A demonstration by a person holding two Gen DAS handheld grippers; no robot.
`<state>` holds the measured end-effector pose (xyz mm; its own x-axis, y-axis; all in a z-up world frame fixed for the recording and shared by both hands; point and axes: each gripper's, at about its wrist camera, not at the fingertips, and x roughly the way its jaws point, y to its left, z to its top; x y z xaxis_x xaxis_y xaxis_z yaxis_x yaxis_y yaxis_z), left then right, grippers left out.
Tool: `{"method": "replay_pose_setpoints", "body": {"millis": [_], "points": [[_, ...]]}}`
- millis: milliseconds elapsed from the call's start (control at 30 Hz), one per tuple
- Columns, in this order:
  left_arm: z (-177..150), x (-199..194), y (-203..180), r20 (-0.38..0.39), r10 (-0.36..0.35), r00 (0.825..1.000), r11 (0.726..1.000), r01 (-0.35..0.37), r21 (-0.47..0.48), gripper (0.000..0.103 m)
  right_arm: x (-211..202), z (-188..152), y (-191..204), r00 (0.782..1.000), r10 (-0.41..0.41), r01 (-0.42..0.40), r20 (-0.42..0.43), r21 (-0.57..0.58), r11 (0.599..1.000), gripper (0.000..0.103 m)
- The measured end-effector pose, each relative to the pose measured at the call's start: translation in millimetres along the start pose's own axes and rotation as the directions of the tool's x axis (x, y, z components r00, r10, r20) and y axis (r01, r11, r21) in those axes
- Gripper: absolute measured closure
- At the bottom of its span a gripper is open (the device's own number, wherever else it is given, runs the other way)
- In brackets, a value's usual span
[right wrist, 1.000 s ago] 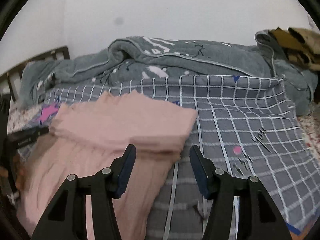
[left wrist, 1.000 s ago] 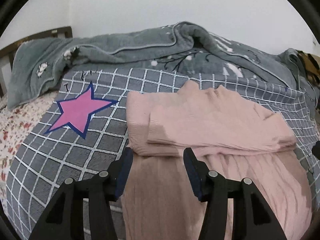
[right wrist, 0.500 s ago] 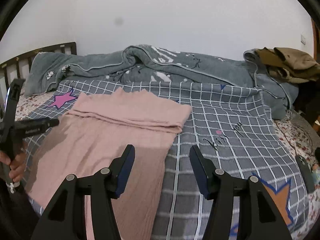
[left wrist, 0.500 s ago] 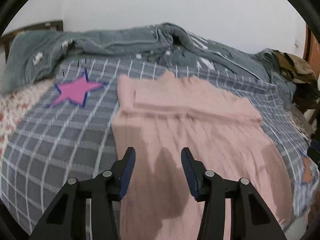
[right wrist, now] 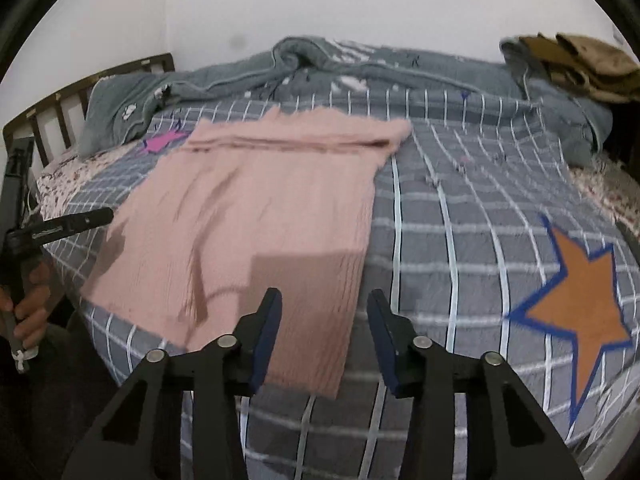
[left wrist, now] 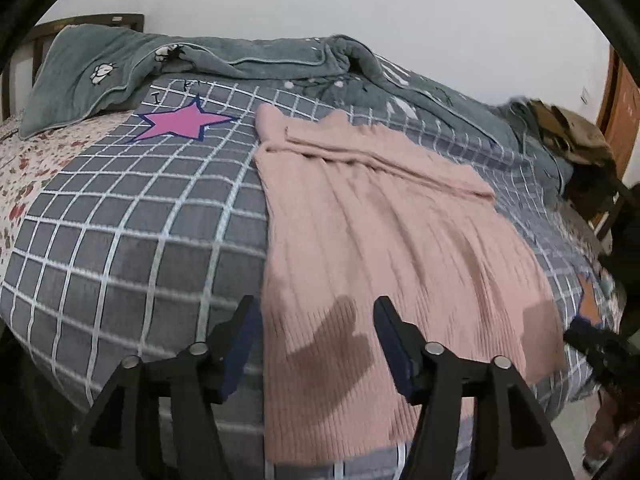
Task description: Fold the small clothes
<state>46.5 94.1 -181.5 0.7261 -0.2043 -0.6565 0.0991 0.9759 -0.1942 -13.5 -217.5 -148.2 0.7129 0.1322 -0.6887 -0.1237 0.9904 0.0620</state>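
A pink ribbed sweater (left wrist: 372, 232) lies flat on the grey checked bedcover (left wrist: 132, 232), its sleeves folded across the chest at the far end. My left gripper (left wrist: 316, 308) hovers over the sweater's near left hem; its jaws are opening with nothing gripped. The right gripper (right wrist: 324, 296) hangs above the sweater's (right wrist: 256, 208) near right corner, jaws closing, with the cloth below them and not pinched. The right wrist view shows the left gripper (right wrist: 72, 224) at the left edge, held in a hand (right wrist: 24, 312). The right gripper (left wrist: 592, 344) shows blurred at the right of the left wrist view.
A rumpled grey-green quilt (left wrist: 248, 56) runs along the wall at the back. Brown clothes (right wrist: 580, 64) are piled at the far right. A wooden headboard (right wrist: 60, 108) stands at the left. A pink star (left wrist: 180, 122) and an orange star (right wrist: 580, 312) mark the cover.
Both grippers drew back from the folded sleeves to the sweater's near hem, so the whole garment now shows. The left jaws stand wider, the right jaws narrower.
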Motion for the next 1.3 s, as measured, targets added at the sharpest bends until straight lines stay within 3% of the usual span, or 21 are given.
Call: {"method": "replay_pose_setpoints", "body": {"millis": [233,600,1300], "points": [[-16,-3,-20,-0.011,0.058,0.998,0.995,-0.057,0.082,0.043,-15,5,-13,1.0,0.006,-0.008,0.028,0.043,0.999,0.063],[-15,2,3,-0.051,0.082,0.995,0.996,-0.084,-0.032,0.042,-5,3,-17,0.999,0.038,-0.038,0.006,0.083,0.996,0.063],[-16,0,5,-0.047,0.083,0.995,0.995,-0.085,-0.044,0.042,0,-3,-13,0.999,0.053,-0.052,-0.01,0.086,0.995,0.063]]}}
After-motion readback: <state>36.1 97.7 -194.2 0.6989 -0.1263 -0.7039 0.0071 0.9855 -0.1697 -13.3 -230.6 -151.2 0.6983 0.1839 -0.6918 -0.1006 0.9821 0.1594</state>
